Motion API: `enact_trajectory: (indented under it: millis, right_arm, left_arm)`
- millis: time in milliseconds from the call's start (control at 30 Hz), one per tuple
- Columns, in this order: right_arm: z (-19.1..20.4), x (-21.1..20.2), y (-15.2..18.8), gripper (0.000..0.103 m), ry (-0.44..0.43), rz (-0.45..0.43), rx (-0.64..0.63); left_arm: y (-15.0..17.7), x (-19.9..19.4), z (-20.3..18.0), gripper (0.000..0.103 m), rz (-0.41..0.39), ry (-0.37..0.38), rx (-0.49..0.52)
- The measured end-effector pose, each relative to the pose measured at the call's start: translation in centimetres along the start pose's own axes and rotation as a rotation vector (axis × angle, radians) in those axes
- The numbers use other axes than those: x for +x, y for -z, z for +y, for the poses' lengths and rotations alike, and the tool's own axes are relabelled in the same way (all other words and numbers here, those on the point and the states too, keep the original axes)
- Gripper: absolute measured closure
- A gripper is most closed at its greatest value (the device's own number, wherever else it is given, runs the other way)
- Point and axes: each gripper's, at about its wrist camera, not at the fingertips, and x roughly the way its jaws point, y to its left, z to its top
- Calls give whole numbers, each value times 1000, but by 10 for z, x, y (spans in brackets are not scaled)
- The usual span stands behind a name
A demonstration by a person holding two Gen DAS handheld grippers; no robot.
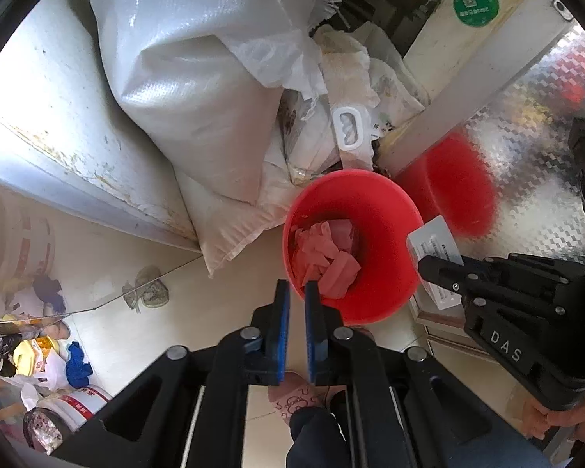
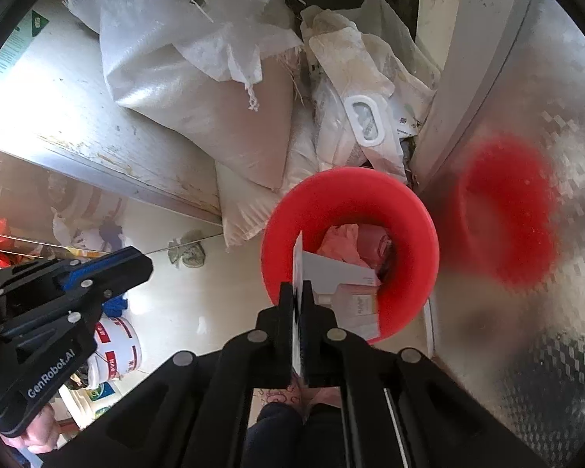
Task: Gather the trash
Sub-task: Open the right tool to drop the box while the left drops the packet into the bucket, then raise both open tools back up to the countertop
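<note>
A red trash bin [image 1: 386, 210] stands on the floor with crumpled pink paper [image 1: 323, 257] inside; it also shows in the right wrist view [image 2: 421, 210]. My right gripper [image 2: 299, 292] is shut on a flat white cardboard box [image 2: 339, 277] and holds it over the bin's near rim. In the left wrist view the same box [image 1: 433, 241] sits in the right gripper [image 1: 429, 269] at the bin's right edge. My left gripper [image 1: 297, 292] is just above the bin's near rim, its blue pads a narrow gap apart with nothing between them.
Large white woven sacks [image 1: 199, 89] and a wipes pack [image 2: 364, 121] lean behind the bin. A shiny metal panel [image 2: 526, 117] rises on the right. Buckets and litter [image 1: 58, 370] lie at the lower left. The person's slippered foot [image 1: 296, 394] is below the grippers.
</note>
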Motion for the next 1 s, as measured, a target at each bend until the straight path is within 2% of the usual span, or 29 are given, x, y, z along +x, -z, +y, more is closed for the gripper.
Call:
enact_trajectory:
  millis: [67,133,167,233,367,600,700,1000]
  right_arm:
    - [0,-2,2,89,8,-3,-5]
    - [0,-5,4,69,22,-9,-8]
    - [-1,-6,5,62,28,-13,-7]
    - [0,-9,6,61,38,-11,2]
    - [1,-23,11,52,56,-10,33]
    - [13,-69,22,50,86,-23,67]
    - [22,-96,24,50,89,-38,81]
    - [55,-198,21,49,117,-98,95]
  left_arm:
    - [0,0,1,97,7,6,-5]
    - [1,-1,1,97,9,8,2]
    - [2,-2,0,97,10,7,6]
    - [3,-5,-3,97,12,3,15]
    - [4,-16,-6,97,15,13,18]
    - [11,-63,-16,97,16,32,55]
    - [13,-95,-20,92,11,39,59]
    - [6,-200,-32,91,-19,29,92]
